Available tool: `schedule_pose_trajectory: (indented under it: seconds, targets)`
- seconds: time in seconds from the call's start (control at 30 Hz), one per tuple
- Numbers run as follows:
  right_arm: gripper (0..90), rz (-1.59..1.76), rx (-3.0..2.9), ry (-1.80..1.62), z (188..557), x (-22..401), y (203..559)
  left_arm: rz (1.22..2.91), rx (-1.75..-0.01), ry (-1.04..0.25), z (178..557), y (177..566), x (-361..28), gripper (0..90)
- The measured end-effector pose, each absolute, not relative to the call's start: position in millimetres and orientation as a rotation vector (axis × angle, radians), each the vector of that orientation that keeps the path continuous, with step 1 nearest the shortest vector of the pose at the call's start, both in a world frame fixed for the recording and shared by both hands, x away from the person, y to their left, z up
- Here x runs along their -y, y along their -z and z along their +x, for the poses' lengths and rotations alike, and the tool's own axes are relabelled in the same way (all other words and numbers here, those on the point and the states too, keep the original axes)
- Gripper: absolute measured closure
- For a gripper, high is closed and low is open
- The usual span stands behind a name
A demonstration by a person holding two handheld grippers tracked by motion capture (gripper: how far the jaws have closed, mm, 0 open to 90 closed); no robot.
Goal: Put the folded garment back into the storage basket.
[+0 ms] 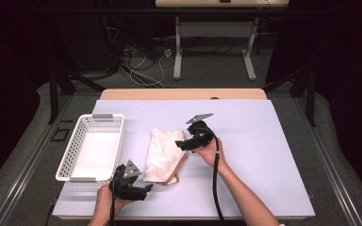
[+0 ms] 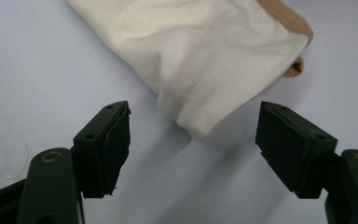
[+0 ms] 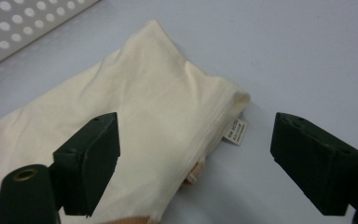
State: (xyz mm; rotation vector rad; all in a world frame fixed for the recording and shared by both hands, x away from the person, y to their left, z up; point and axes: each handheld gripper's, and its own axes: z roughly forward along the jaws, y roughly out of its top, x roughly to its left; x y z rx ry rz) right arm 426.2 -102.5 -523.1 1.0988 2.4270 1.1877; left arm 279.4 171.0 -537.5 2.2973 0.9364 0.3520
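The left gripper (image 1: 147, 188) is held at the near edge of the table, jaws spread wide with nothing between them; in the left gripper view the near corner of the folded cloth (image 2: 200, 60) lies just ahead of the gap, untouched. The right gripper (image 1: 181, 144) is held at the far right side of the cloth, jaws likewise spread and empty; in the right gripper view the cloth's folded edge and a small white label (image 3: 236, 131) are seen between and beyond the pads, apart from them.

The cloth, cream with a tan layer showing beneath at its near right corner, is laid flat in a narrow folded bundle on the pale mat (image 1: 264, 155), just right of the white basket (image 1: 94, 146), not touching it. The basket is seen to hold nothing.

Judgement: the fold appears finished and released; transfer to the basket is the likely remaining step.

Risks noted:
- If only the top layer is pinched at either corner, the bundle may unfold on lifting, since the layers are loose and the tan one is offset.
- If the label alone is caught by the right pads, the cloth may slip away.
- An uneven lift by the two grippers may let the middle sag and catch on the basket's rim.
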Motion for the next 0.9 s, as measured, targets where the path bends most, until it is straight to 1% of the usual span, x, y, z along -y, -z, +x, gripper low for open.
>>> schedule_pose_trajectory:
  seconds: [0.1, 0.17, 0.33, 0.53, 0.63, 0.8, 0.9]
  targets:
    - [13.0, 1.078, -2.441, -1.189, 416, 116, 518, 2.264, -0.945, -0.343, 279, 533, -173, 21.2]
    - [11.7, 1.06, -2.439, -1.192, 410, 125, 516, 2.255, -0.947, -0.345, 279, 529, -174, 15.9]
    - [9.3, 1.058, -2.431, -1.224, 391, 151, 514, 2.216, -0.959, -0.334, 285, 520, -176, 13.0]
    - [8.2, 1.05, -2.413, -1.264, 371, 178, 517, 2.202, -0.995, -0.284, 299, 513, -172, 7.7]
    - [7.8, 1.035, -2.404, -1.272, 362, 189, 517, 2.214, -1.013, -0.261, 307, 510, -166, 6.2]
    - [7.4, 1.041, -2.371, -1.32, 351, 205, 514, 2.257, -1.039, -0.257, 326, 500, -160, 3.6]
    - [7.6, 1.041, -2.345, -1.324, 345, 214, 513, 2.28, -1.065, -0.222, 340, 495, -158, 0.7]
